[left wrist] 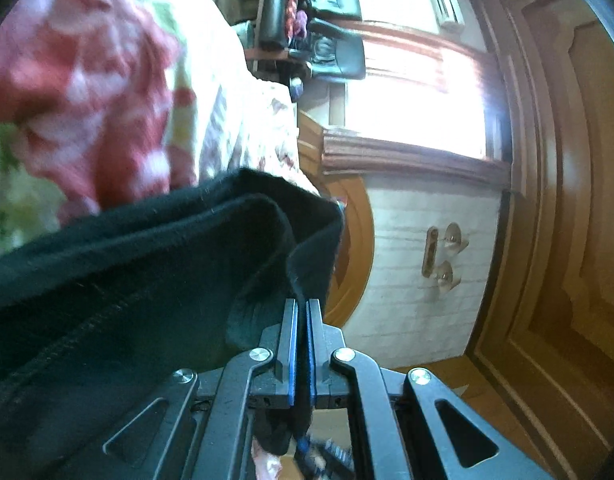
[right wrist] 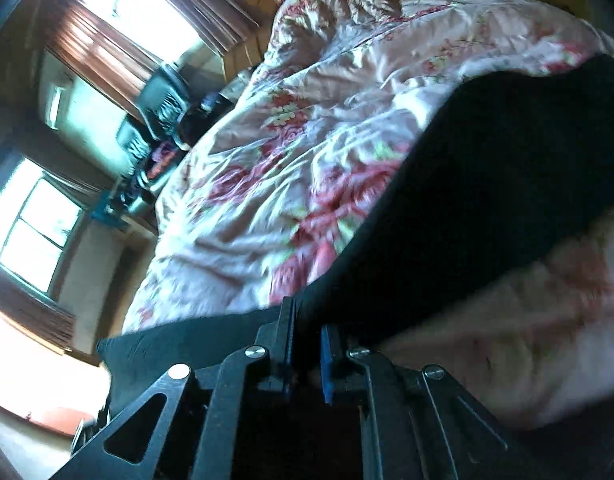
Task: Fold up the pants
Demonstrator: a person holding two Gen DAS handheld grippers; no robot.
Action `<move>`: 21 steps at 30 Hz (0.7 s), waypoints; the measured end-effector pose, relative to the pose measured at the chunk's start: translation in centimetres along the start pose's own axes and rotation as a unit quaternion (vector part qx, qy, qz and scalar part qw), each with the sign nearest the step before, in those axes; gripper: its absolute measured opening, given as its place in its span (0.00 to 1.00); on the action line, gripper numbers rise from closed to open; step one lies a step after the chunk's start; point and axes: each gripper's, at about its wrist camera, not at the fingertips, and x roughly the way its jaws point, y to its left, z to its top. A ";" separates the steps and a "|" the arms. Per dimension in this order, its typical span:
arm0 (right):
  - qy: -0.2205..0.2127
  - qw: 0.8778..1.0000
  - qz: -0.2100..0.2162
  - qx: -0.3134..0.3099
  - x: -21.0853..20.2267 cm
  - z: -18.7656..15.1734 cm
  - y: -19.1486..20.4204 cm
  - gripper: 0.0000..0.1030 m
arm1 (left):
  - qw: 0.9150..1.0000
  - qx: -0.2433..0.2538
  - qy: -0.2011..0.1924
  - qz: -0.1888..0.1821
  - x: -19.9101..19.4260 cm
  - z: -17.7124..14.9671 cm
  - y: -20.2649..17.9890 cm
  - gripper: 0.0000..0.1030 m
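Note:
The black pants [left wrist: 147, 272] hang in folds from my left gripper [left wrist: 304, 308], which is shut on a doubled edge of the cloth; the fabric runs off to the left over the floral bedspread [left wrist: 87, 80]. In the right wrist view the same black pants [right wrist: 487, 184] stretch in a dark band from the right side down to my right gripper [right wrist: 307, 320]. Its blue pads [right wrist: 327, 360] stand close together with black cloth pinched between them. The picture is blurred.
A pink and red floral bedspread [right wrist: 287, 140] covers the bed under the pants. Dark wooden panelling [left wrist: 567, 200] fills one side of the room. A black chair [left wrist: 335, 32] with clutter stands by the bright window [left wrist: 419, 92].

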 end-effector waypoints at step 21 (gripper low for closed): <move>-0.012 0.999 0.043 0.029 -2.3 -14.5 -4.1 0.10 | 0.966 0.194 0.058 0.161 -0.9 -9.6 -5.2 0.34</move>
